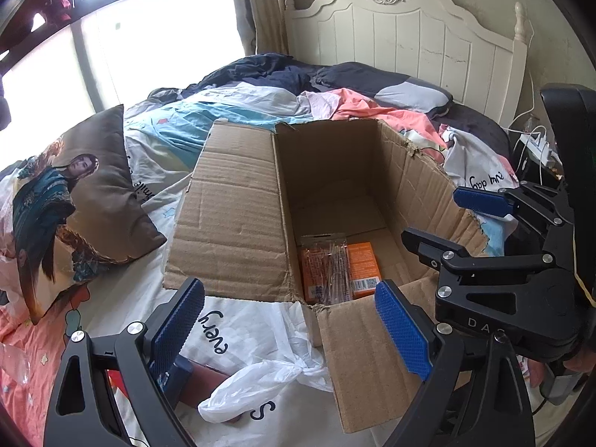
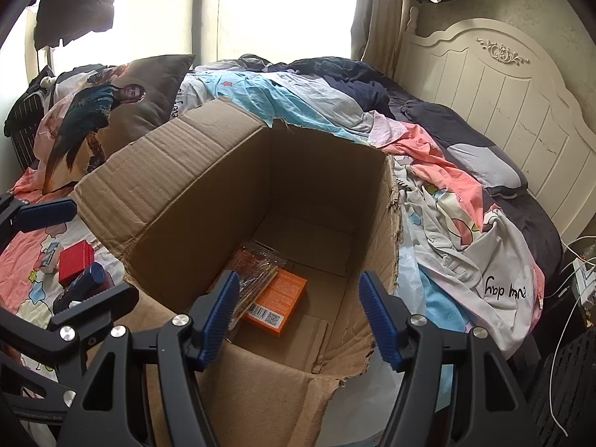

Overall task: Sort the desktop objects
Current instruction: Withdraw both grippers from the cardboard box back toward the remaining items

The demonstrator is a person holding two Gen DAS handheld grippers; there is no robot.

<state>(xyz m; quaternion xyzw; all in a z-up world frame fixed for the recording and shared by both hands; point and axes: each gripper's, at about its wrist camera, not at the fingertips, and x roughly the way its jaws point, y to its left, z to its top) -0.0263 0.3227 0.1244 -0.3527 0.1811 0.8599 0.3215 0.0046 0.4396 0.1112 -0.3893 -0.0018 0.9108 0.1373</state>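
Left gripper (image 1: 290,329) is hovering low over the bedsheet (image 1: 238,335) at the near-left corner of the cardboard box (image 1: 331,171), jaws spread wide, nothing between the blue pads (image 1: 402,329). Just under its left finger a dark blue object (image 1: 175,376) and a maroon box (image 1: 208,383) are lying on the sheet, both partly hidden, with a crumpled white plastic bag (image 1: 257,383) touching them on the right. Right gripper (image 2: 300,316) is hanging over the near rim of the same box, jaws also wide apart and empty; in the left wrist view it is showing at the box's right wall (image 1: 462,219). From the right wrist view, more unsorted items are sitting on the sheet left of the box: a red box (image 2: 75,262), a dark blue cylinder-like item (image 2: 87,281) just beside it, and a small pale packet (image 2: 49,257) further left; can't tell what that one is. The left gripper's fingertip (image 2: 46,214) is poking into that view above them. Box flaps are folded outward, right edge torn ragged. Inside, on the floor at the near-left, an orange box (image 2: 281,300) is lying flat with a clear packet of thin sticks (image 2: 257,273) overlapping its left side, touching it. Rest of the box floor is bare cardboard. Beyond the box: printed pillow (image 1: 70,201) on the left, rumpled blue, pink and navy bedding (image 1: 335,89), then white headboard (image 1: 406,26) and bright window (image 1: 156,22) at the back. White cables (image 1: 532,141) are lying at the far right.
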